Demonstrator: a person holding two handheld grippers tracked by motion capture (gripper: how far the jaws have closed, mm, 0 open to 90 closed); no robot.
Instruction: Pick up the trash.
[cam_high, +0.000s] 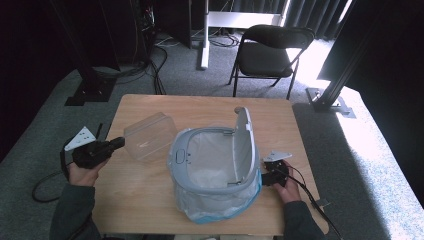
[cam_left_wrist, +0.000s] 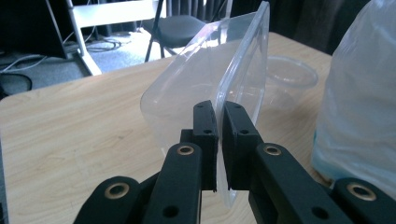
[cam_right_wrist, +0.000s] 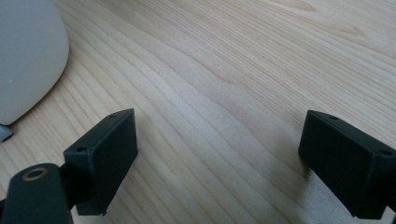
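Observation:
A clear plastic food container (cam_high: 148, 136) hangs tilted above the left half of the wooden table (cam_high: 150, 195). My left gripper (cam_high: 119, 143) is shut on its rim; in the left gripper view the black pads (cam_left_wrist: 205, 126) pinch the thin edge of the container (cam_left_wrist: 205, 79). A grey bin (cam_high: 215, 160) with a raised lid (cam_high: 244, 142) and a clear bag liner (cam_high: 220, 207) stands mid-table, right of the container. My right gripper (cam_high: 272, 176) rests open beside the bin's right side, its jaws wide apart over bare wood (cam_right_wrist: 219, 102), nothing between them.
A round clear tub (cam_left_wrist: 287, 74) sits on the table beyond the held container, next to the bag-lined bin (cam_left_wrist: 359, 93). A black folding chair (cam_high: 270, 52) stands on the carpet past the table's far edge. Cables trail from both grippers.

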